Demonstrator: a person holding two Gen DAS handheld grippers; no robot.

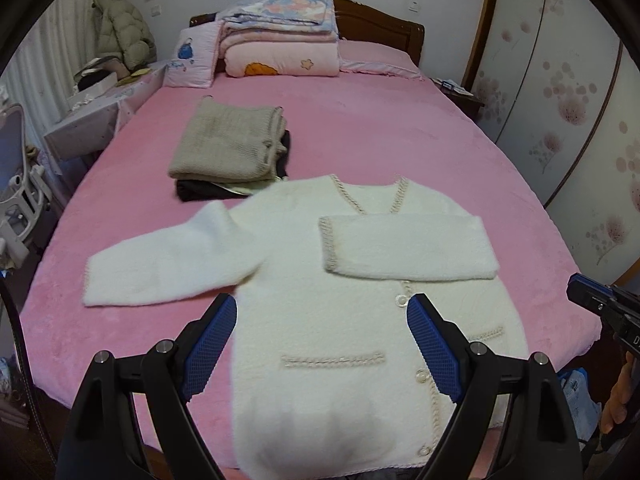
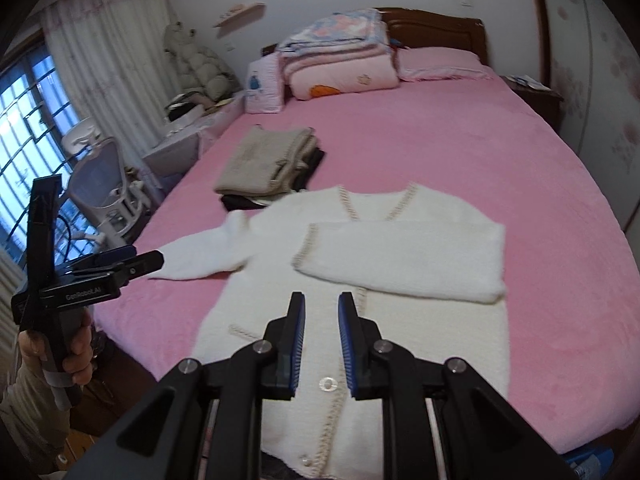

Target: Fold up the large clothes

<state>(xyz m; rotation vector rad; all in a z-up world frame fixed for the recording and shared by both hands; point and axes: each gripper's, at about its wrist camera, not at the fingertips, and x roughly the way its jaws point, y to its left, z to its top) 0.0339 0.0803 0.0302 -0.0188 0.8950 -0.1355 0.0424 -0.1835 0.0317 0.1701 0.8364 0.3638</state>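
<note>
A white fuzzy cardigan (image 1: 328, 320) with beige trim lies flat on the pink bed (image 1: 400, 136), neck away from me. Its right sleeve (image 1: 408, 246) is folded across the chest; its left sleeve (image 1: 168, 268) lies spread out to the left. My left gripper (image 1: 320, 312) is open wide above the cardigan's lower body, holding nothing. My right gripper (image 2: 322, 308) is partly open, a narrow gap between its pads, empty, above the cardigan (image 2: 400, 332) near the button line. The left gripper also shows at the left of the right wrist view (image 2: 152, 260).
A stack of folded clothes (image 1: 232, 148), beige on top of black, lies beyond the cardigan. Folded quilts (image 1: 280, 36) and a pillow (image 1: 192, 56) sit by the wooden headboard. A desk (image 1: 92, 116) and chair (image 2: 104, 184) stand left of the bed, a wardrobe (image 1: 560, 80) right.
</note>
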